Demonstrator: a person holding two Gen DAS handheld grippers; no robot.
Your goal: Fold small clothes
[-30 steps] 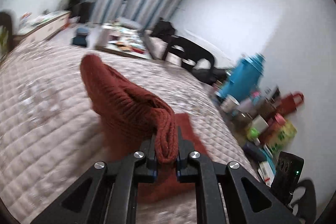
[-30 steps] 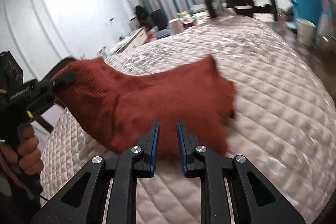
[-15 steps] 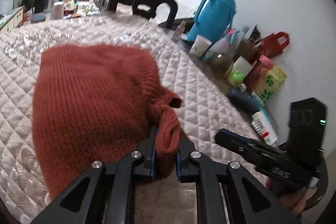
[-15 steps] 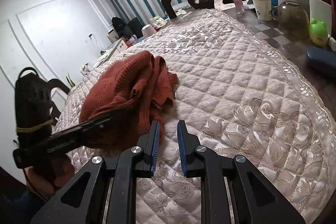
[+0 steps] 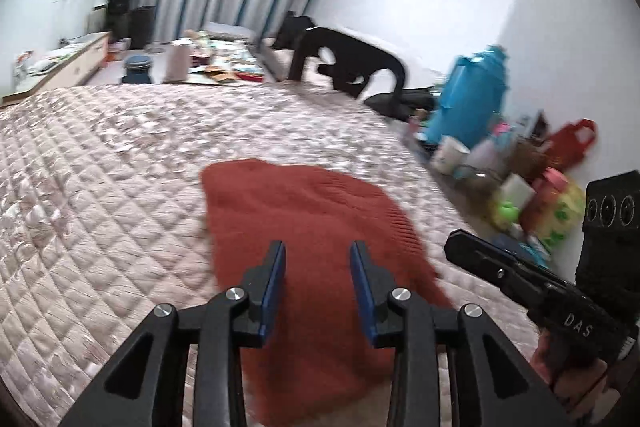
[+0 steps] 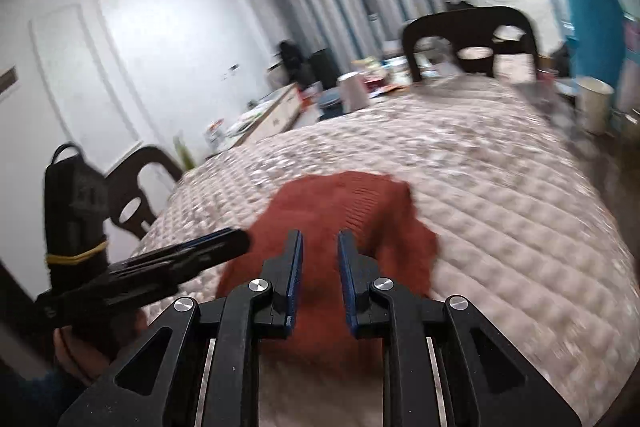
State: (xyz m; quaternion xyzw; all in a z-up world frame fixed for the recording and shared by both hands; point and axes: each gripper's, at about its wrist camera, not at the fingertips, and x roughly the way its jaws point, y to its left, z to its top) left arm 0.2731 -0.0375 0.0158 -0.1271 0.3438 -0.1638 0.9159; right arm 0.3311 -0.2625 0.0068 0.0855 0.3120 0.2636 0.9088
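A rust-red knitted garment (image 5: 304, 223) lies flat on the quilted beige cover (image 5: 100, 167); it also shows in the right wrist view (image 6: 352, 211). My left gripper (image 5: 318, 263) is open and empty, just above the garment's near part. My right gripper (image 6: 319, 255) is open and empty over the garment's near edge. The right gripper shows at the right of the left wrist view (image 5: 520, 279). The left gripper shows at the left of the right wrist view (image 6: 160, 267).
A dark chair (image 5: 348, 63) stands at the far edge. A blue thermos (image 5: 472, 103), a paper cup (image 5: 448, 155), a red bag (image 5: 572, 143) and several small items crowd the right side. Another chair (image 6: 136, 191) stands at the left.
My left gripper has opened and let go of the garment, which now lies flat. Both grippers have pulled back toward its near edge. The right gripper's jaws have opened a little wider.
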